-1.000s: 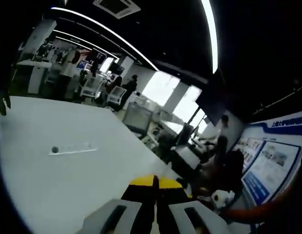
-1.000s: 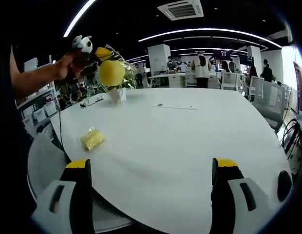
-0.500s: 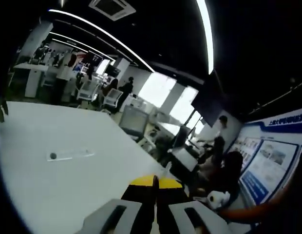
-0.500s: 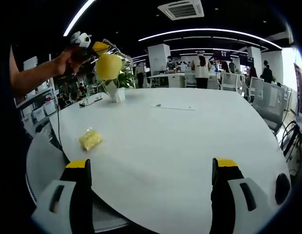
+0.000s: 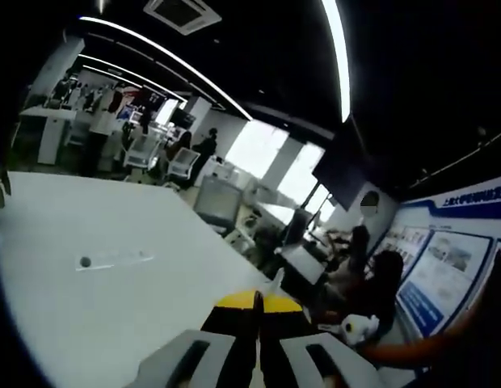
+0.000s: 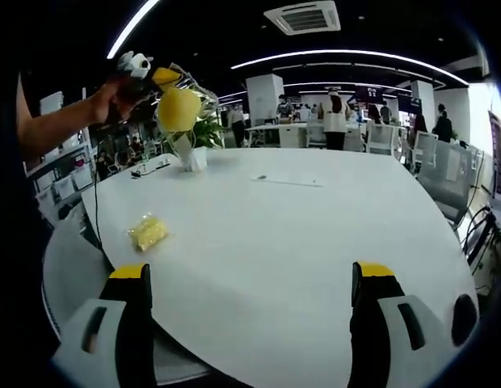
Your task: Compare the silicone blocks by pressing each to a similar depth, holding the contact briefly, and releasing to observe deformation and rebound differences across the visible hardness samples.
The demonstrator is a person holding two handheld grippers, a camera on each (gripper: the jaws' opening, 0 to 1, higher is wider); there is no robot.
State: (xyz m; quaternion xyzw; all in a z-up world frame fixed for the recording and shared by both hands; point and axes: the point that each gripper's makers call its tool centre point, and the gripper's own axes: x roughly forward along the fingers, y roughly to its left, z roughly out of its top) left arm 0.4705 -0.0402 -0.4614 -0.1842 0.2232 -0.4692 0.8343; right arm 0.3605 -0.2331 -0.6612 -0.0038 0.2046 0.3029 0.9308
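My right gripper (image 6: 252,279) stands open over the near edge of the round white table (image 6: 299,242), nothing between its yellow-tipped jaws. A pale yellow silicone block (image 6: 149,232) lies on the table, ahead and to the left. At upper left a hand holds my left gripper (image 6: 157,79) high in the air, and a rounded yellow silicone block (image 6: 178,109) hangs from its tip. In the left gripper view my left gripper (image 5: 254,301) has its jaws pressed together, looking out over the table (image 5: 113,315).
A potted plant in a white vase (image 6: 194,153) stands at the far left of the table, with a dark cable (image 6: 149,170) beside it. A thin white strip with a dark dot (image 6: 287,180) (image 5: 113,259) lies farther out. Office chairs and people fill the background.
The left gripper with its hanging yellow block has risen a little and drifted left in the right gripper view. The left gripper view has tilted slightly. The right gripper stays open.
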